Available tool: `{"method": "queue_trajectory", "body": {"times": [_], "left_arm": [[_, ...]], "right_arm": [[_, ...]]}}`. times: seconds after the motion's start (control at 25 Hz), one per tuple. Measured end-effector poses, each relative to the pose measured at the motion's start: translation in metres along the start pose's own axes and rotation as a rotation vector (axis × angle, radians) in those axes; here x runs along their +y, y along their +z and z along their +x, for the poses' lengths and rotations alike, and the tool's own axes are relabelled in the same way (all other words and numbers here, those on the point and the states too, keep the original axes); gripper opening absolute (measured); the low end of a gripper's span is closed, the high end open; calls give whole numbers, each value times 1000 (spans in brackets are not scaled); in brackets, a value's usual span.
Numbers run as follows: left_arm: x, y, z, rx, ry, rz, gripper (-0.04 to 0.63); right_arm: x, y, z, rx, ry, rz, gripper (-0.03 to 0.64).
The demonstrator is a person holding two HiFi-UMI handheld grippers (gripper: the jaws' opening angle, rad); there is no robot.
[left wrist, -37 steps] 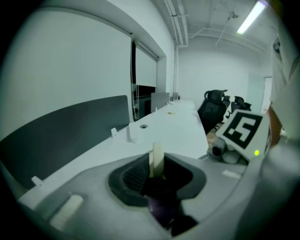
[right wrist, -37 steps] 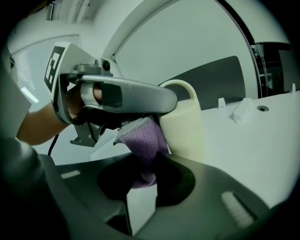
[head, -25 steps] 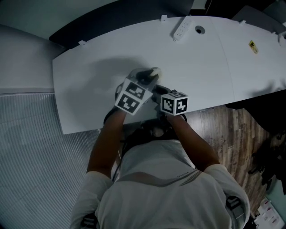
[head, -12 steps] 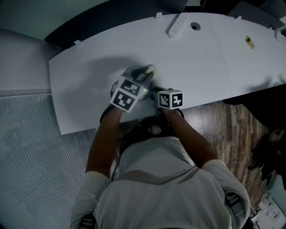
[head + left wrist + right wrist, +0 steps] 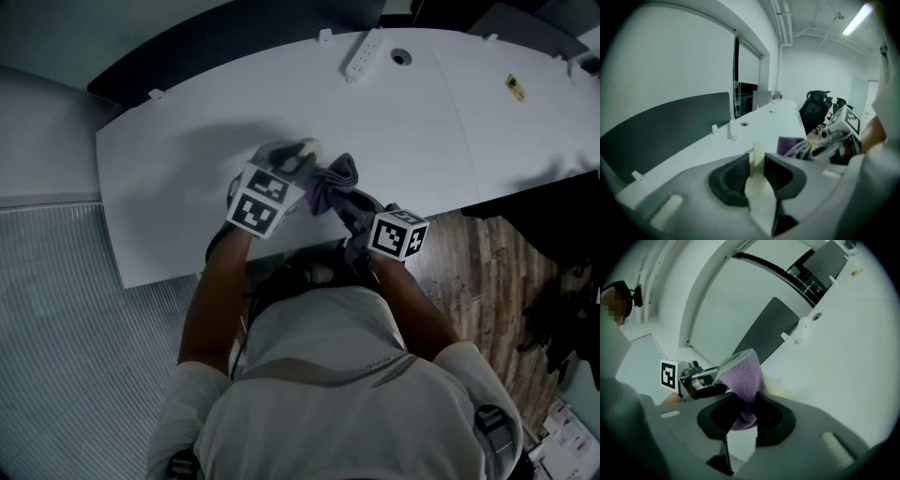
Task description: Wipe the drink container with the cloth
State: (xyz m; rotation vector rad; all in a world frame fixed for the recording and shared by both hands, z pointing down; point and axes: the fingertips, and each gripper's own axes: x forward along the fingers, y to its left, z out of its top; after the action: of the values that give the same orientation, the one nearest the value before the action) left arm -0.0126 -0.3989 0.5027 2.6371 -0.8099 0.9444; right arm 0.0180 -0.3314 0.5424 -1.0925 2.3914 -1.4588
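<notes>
The left tool [image 5: 756,164] is closed on the drink container [image 5: 758,153], a pale cream thing. A thin edge of it stands up between the two dark pads, and a wider part runs back toward the camera. From the head view the container [image 5: 302,150] sits over the white worktop [image 5: 178,178], just past the left tool's marker cube [image 5: 262,199]. The views do not show whether its base rests on the surface.

The right tool [image 5: 745,406] is clamped on the cloth [image 5: 743,376], a purple fleecy piece with a grey edge. The cloth bunches up above the pads and hangs a little below them. In the head view the cloth [image 5: 333,183] lies just to the right of the container, between the two tools. Whether it touches the container cannot be told. The right tool's marker cube [image 5: 398,234] is near the front edge of the worktop, over the person's right forearm.

Farther out, a white power strip [image 5: 362,54] lies near the back edge of the worktop, and a round cable hole [image 5: 401,57] is just beside it. A dark partition [image 5: 661,126] runs along the back. Wooden floor [image 5: 487,272] shows to the person's right, and black office chairs [image 5: 815,105] stand at the far end of the room.
</notes>
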Motion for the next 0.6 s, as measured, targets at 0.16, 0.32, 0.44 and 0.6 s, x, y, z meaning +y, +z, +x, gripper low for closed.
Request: {"method": "queue_trajectory", "body": {"times": [0.16,0.32,0.44,0.6], "left_arm": [[-1,-1,1,1,-2,-4,92],[-2,-2,3,3,-2,3,92],[0,0,1,4,2,-2,92],[0,0,1,5,-4,-8,92]], "right_arm": [[4,15,13,7,63,33,91],[3,14,25,71,84,-24,91],[0,8,35,164,50,-146,92],[-19,-3,43,272,-39,-266,92]]}}
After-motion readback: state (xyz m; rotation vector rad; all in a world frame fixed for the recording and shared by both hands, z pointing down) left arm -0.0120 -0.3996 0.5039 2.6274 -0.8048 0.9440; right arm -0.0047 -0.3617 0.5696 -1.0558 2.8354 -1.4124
